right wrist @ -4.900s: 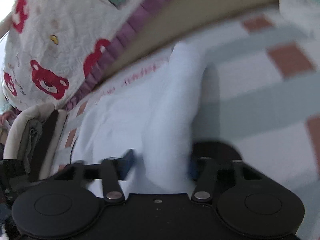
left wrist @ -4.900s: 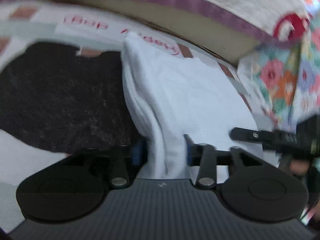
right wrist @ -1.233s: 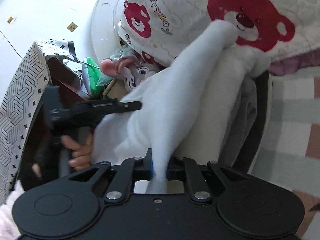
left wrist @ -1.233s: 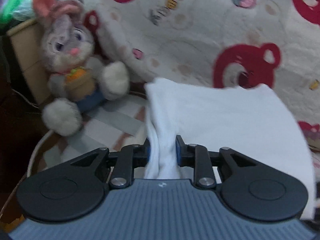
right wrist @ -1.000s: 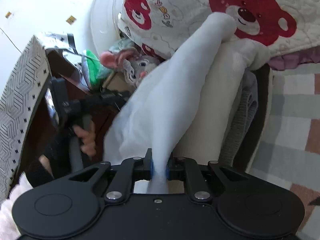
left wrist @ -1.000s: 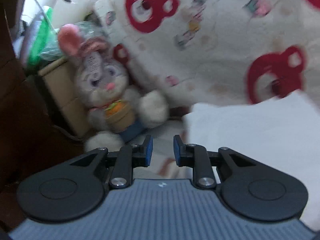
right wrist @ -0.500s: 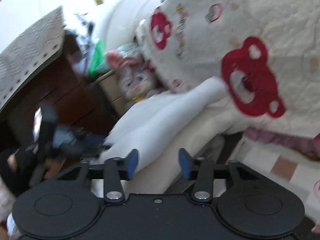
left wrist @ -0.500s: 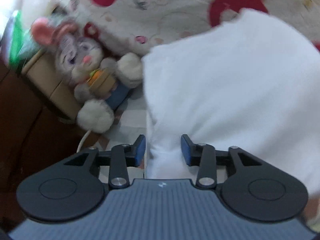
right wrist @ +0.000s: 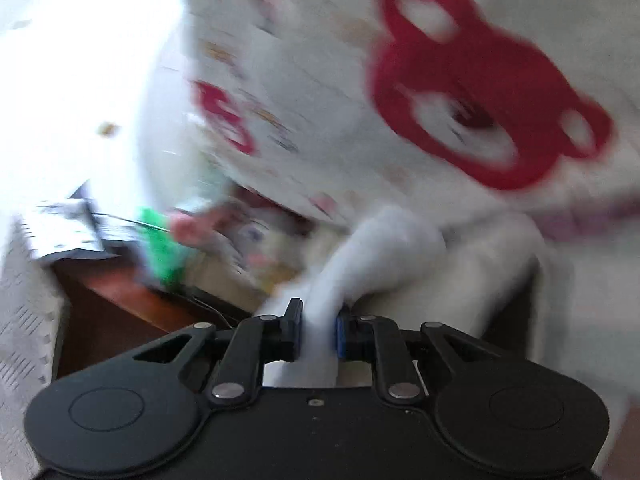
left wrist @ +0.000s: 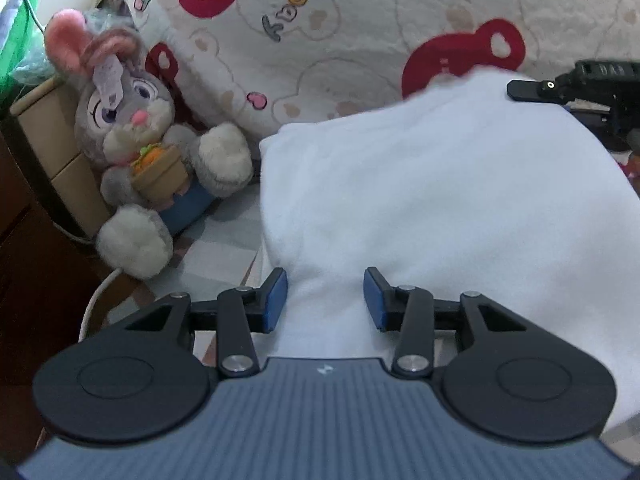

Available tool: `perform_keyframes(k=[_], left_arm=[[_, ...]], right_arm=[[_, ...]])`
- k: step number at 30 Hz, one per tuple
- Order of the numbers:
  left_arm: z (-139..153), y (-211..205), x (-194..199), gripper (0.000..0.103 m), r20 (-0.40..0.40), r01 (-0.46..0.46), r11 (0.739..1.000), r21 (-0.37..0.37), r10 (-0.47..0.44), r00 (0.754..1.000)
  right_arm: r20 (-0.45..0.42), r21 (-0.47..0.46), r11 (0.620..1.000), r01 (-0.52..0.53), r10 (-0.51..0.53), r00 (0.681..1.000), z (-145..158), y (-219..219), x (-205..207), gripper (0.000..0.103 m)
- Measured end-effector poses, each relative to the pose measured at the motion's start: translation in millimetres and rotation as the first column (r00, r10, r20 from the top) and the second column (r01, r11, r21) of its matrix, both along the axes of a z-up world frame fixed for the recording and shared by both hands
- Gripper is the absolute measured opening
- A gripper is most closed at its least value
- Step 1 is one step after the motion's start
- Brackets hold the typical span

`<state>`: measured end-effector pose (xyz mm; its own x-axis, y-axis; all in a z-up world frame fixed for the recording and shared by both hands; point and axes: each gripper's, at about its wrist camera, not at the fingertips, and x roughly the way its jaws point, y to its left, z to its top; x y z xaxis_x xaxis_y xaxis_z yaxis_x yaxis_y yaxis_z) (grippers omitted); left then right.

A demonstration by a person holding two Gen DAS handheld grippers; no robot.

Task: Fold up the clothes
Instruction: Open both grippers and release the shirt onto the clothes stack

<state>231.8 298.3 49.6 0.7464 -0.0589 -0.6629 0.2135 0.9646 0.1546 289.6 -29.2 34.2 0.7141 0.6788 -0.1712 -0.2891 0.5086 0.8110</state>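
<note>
A cream quilt [left wrist: 360,40] printed with red bear faces is filling the background ahead of me, draped down behind everything. Against it, to the left in my left wrist view, a grey plush rabbit [left wrist: 136,148] with pink ears is sitting upright, a paper tag hanging on its forehead and a small orange toy held at its chest. It is leaning beside a tan box [left wrist: 44,128] and dark brown wooden furniture [left wrist: 24,272], with a white cable [left wrist: 94,300] curling along the checked bedding [left wrist: 216,256] below.

The folded white garment [left wrist: 440,208] is lying just right of the rabbit, spreading from the quilt down toward me. My left gripper [left wrist: 325,294] is standing wide apart, blue pads on either side of the garment's near edge, gripping nothing. My right gripper [right wrist: 316,332] is appearing at the garment's far right edge in that view; its own camera is badly blurred, but the fingers seem to be pinched closed on a fold of the white cloth.

Lettering on the quilt is partly showing; I am reading it only as something like "Kuok", and the rabbit's tag is too small to read.
</note>
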Motion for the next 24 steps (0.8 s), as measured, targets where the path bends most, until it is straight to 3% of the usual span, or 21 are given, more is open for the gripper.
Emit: perform_keyframes(k=[1, 2, 4, 7, 8, 11, 13, 16, 18, 21, 22, 23, 24], left_arm=[[-2, -3, -1, 0.041, 0.01, 0.013, 1.0, 0.018, -0.014, 1.0], [-3, -5, -2, 0.041, 0.017, 0.017, 1.0, 0.024, -0.017, 1.0], [-4, -10, -4, 0.041, 0.031, 0.021, 0.999, 0.032, -0.022, 0.999], [-2, -13, 4, 0.042, 0.016, 0.01, 1.0, 0.0, -0.01, 1.0], [-3, -16, 6, 0.041, 0.012, 0.011, 1.0, 0.014, -0.011, 1.0], [-6, -21, 11, 0.04, -0.004, 0.007, 0.999, 0.041, -0.007, 1.0], [-5, -17, 13, 0.04, -0.018, 0.0, 1.0, 0.021, 0.0, 1.0], [-4, -7, 18, 0.041, -0.05, -0.019, 1.0, -0.024, 0.018, 0.999], [-4, -8, 21, 0.041, -0.055, -0.024, 1.0, -0.016, 0.023, 0.998], [-4, -10, 26, 0.045, -0.072, -0.045, 0.999, 0.009, 0.045, 0.996], [-4, -8, 28, 0.05, -0.085, -0.057, 0.998, 0.012, 0.058, 0.995], [-4, -5, 29, 0.065, -0.085, -0.076, 0.997, 0.015, 0.077, 0.993], [-3, -2, 31, 0.075, -0.084, -0.095, 0.995, 0.018, 0.096, 0.992]], right_arm=[[0.098, -0.081, 0.997, 0.005, 0.003, 0.995, 5, 4, -6, 0.017], [0.14, -0.156, 0.988, 0.02, 0.002, 0.99, 4, 9, -10, 0.016], [0.119, -0.256, 0.966, 0.039, -0.009, 0.993, -8, 12, -7, 0.016], [0.153, -0.383, 0.916, 0.122, -0.067, 0.986, -17, 17, -5, 0.027], [0.147, -0.409, 0.901, 0.142, -0.089, 0.985, -14, 18, -5, 0.037], [0.16, -0.464, 0.863, 0.199, -0.139, 0.977, 5, 18, -17, 0.038], [0.267, -0.474, 0.853, 0.22, -0.099, 0.959, 25, 23, -40, 0.036], [0.404, -0.513, 0.841, 0.171, 0.06, 0.913, 48, 40, -75, 0.034], [0.406, -0.613, 0.78, 0.122, 0.179, 0.896, 42, 60, -91, 0.034], [0.38, -0.748, 0.661, 0.061, 0.351, 0.856, 33, 89, -115, 0.034], [0.364, -0.788, 0.615, 0.045, 0.405, 0.838, 29, 99, -123, 0.034], [0.349, -0.825, 0.563, 0.039, 0.454, 0.82, 25, 108, -130, 0.034], [0.345, -0.855, 0.516, 0.06, 0.477, 0.808, 19, 110, -136, 0.034]])
